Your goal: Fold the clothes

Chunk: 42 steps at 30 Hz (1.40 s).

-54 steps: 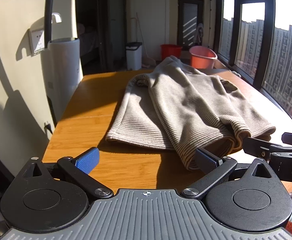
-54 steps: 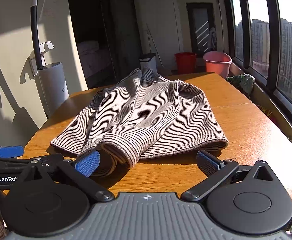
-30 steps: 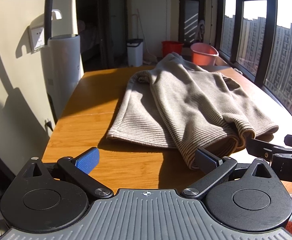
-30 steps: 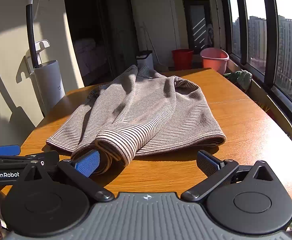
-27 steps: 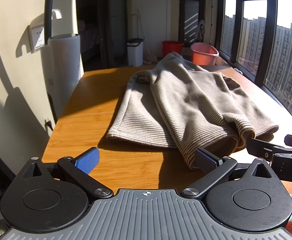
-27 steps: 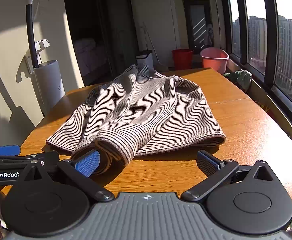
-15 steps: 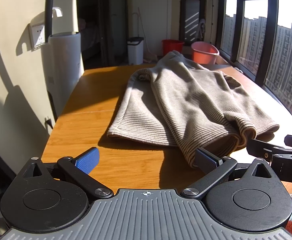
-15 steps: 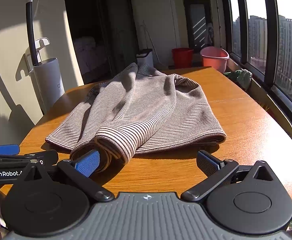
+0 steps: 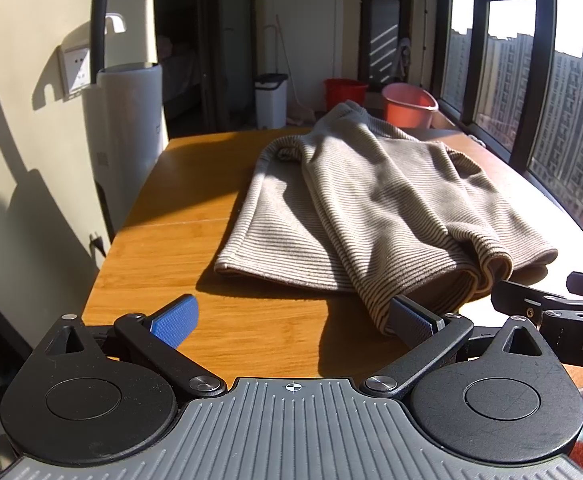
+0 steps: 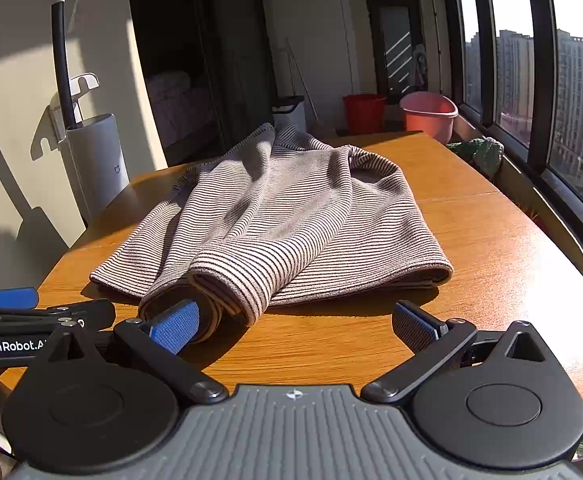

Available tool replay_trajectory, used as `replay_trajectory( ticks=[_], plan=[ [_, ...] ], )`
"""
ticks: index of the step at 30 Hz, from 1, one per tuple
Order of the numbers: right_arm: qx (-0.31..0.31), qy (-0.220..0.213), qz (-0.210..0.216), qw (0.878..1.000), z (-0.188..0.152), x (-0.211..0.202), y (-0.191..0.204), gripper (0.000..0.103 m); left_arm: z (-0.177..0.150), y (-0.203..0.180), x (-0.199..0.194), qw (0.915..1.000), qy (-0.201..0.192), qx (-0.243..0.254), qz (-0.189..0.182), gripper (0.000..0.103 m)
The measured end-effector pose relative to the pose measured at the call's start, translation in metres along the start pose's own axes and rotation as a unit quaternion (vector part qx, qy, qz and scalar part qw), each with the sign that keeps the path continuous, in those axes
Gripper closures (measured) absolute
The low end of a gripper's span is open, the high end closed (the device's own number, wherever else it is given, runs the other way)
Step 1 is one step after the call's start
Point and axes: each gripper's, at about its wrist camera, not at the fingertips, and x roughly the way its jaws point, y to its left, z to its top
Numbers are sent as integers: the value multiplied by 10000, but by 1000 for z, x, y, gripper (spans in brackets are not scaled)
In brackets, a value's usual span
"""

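Note:
A beige striped sweater (image 9: 375,208) lies partly folded on the wooden table (image 9: 195,248), a sleeve folded over its body with the cuff toward me. My left gripper (image 9: 291,318) is open and empty at the near table edge; its right pad (image 9: 411,316) is close to the sleeve end. In the right wrist view the sweater (image 10: 291,220) lies ahead. My right gripper (image 10: 293,322) is open and empty; its left pad (image 10: 173,326) sits at the sleeve cuff (image 10: 215,300). Each gripper shows at the edge of the other's view.
A white cylindrical appliance (image 9: 127,120) stands left of the table by the wall. A white bin (image 9: 271,100), a red bucket (image 9: 343,92) and a pink basin (image 9: 409,106) stand on the floor beyond. Windows line the right side; a green plant (image 10: 479,152) sits by the sill.
Both grippers have stayed open and nearly still. Both views have crept slightly, so the sweater sits a little lower in the left view.

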Motion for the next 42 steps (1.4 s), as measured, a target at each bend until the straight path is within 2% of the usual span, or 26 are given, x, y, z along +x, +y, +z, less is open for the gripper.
replay_trajectory(
  ticks=[42],
  plan=[
    [-34,98,-19,9999,-2,5,1,0,-2,2,2,10000,42,-23,-11,0]
  ],
)
